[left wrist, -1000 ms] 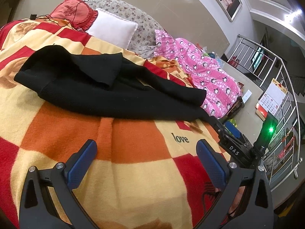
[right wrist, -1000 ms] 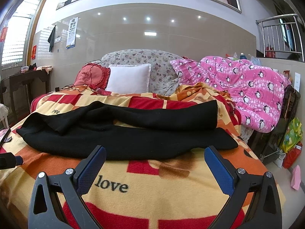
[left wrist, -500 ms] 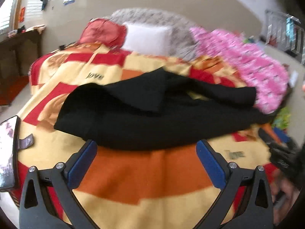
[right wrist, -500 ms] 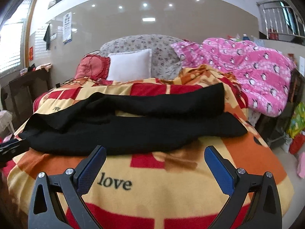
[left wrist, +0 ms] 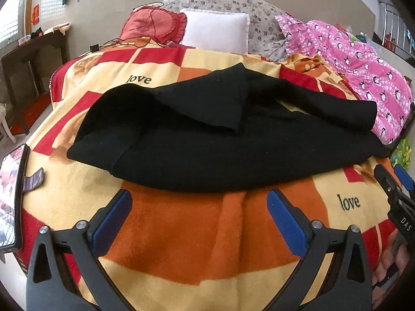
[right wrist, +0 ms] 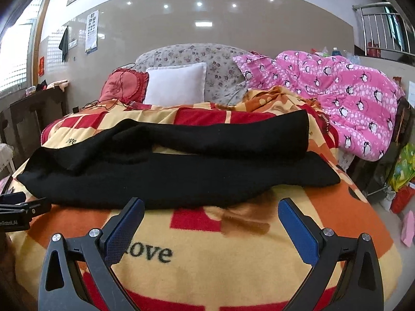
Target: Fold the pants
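Black pants (left wrist: 223,140) lie across the bed on a red, orange and yellow checked blanket (left wrist: 186,233), waistband to the left and both legs stretched right; a flap of the top layer is turned over near the middle. In the right wrist view the pants (right wrist: 181,171) show one leg lying over the other. My left gripper (left wrist: 199,217) is open just short of the pants' near edge, nothing between its blue pads. My right gripper (right wrist: 211,223) is open too, close to the near edge over the blanket. The right gripper's tip (left wrist: 396,181) shows at the left wrist view's right edge.
A phone (left wrist: 13,197) lies at the bed's left edge. A white pillow (left wrist: 215,33), a red cushion (left wrist: 153,26) and a pink penguin quilt (left wrist: 363,70) sit at the head and right side. A dark side table (right wrist: 31,114) stands left; a railing (right wrist: 384,31) far right.
The left gripper has swung left and now faces the pants squarely from the near side. The right gripper has moved closer to the pants. Both stayed open.
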{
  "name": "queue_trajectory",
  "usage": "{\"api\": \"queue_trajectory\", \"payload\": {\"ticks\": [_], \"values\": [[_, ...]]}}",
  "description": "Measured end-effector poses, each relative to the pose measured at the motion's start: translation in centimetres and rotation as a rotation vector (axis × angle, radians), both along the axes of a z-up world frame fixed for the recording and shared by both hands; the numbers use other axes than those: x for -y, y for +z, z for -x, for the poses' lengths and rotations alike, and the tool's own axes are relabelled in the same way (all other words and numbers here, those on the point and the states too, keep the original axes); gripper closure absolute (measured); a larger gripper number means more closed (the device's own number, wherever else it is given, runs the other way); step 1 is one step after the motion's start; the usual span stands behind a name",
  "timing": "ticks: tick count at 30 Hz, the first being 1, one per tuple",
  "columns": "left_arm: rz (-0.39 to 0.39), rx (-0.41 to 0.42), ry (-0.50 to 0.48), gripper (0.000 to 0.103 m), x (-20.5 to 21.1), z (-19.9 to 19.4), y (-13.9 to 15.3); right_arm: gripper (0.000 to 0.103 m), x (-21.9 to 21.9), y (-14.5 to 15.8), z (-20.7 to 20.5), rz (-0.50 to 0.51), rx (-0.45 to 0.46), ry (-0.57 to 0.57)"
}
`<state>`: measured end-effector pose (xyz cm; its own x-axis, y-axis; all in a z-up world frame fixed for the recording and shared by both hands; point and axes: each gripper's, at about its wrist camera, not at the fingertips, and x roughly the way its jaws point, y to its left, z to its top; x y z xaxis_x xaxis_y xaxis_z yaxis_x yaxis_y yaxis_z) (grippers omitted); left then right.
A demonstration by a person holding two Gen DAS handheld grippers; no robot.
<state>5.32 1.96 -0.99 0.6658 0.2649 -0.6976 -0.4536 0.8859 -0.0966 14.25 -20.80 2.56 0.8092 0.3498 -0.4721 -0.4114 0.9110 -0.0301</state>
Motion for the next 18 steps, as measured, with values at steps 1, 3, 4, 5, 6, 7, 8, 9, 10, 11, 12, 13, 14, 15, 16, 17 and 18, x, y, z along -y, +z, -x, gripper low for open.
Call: {"api": "queue_trajectory", "payload": {"ticks": [1, 3, 4, 5, 6, 7, 8, 9, 10, 11, 12, 13, 14, 15, 16, 17, 18], "values": [[0.002, 0.000, -0.002, 0.000, -0.02, -0.06, -0.01, 0.000, -0.18, -0.02, 0.01, 0.008, 0.000, 0.000], [0.012, 0.000, -0.003, 0.000, -0.18, -0.04, -0.06, 0.000, -0.25, -0.08, 0.00, 0.011, 0.001, 0.000], [0.015, 0.000, -0.003, 0.000, -0.21, -0.06, -0.04, 0.000, -0.29, -0.09, -0.04, 0.011, -0.001, -0.001], [0.019, 0.001, -0.003, 0.000, -0.29, -0.05, -0.05, 0.000, -0.29, -0.09, -0.09, 0.011, -0.003, -0.002], [0.022, 0.001, -0.003, 0.000, -0.29, -0.05, -0.07, 0.000, -0.25, -0.05, -0.17, 0.013, -0.005, -0.004], [0.026, 0.001, -0.004, 0.000, -0.32, -0.06, -0.07, 0.000, -0.26, -0.07, -0.19, 0.012, -0.007, -0.006], [0.028, 0.001, -0.005, 0.000, -0.34, -0.06, -0.07, 0.000, -0.28, -0.07, -0.25, 0.011, -0.010, -0.008], [0.030, 0.002, -0.005, 0.000, -0.35, -0.05, -0.06, 0.000, -0.31, -0.09, -0.29, 0.008, -0.010, -0.010], [0.031, 0.002, -0.006, 0.000, -0.37, -0.02, -0.06, 0.000, -0.26, -0.14, -0.27, 0.007, -0.009, -0.011], [0.033, 0.003, -0.006, 0.000, -0.38, -0.01, -0.06, 0.000, -0.31, -0.14, -0.30, 0.008, -0.010, -0.012], [0.032, 0.002, -0.006, 0.000, -0.38, -0.01, -0.07, 0.000, -0.29, -0.14, -0.33, 0.010, -0.011, -0.012], [0.035, 0.002, -0.007, 0.000, -0.41, -0.02, -0.10, 0.000, -0.36, -0.14, -0.36, 0.012, -0.010, -0.013], [0.038, 0.001, -0.007, 0.000, -0.43, -0.01, -0.10, 0.000, -0.31, -0.13, -0.36, 0.013, -0.010, -0.013], [0.037, 0.001, -0.007, 0.000, -0.42, 0.00, -0.11, 0.000, -0.34, -0.12, -0.39, 0.014, -0.009, -0.013], [0.039, 0.001, -0.007, 0.000, -0.40, -0.02, -0.14, 0.000, -0.32, -0.12, -0.42, 0.015, -0.009, -0.014], [0.040, 0.000, -0.008, 0.000, -0.36, -0.01, -0.16, 0.000, -0.31, -0.14, -0.38, 0.013, -0.009, -0.013], [0.040, -0.001, -0.009, 0.000, -0.31, -0.02, -0.18, 0.000, -0.31, -0.14, -0.38, 0.013, -0.010, -0.013]]}}
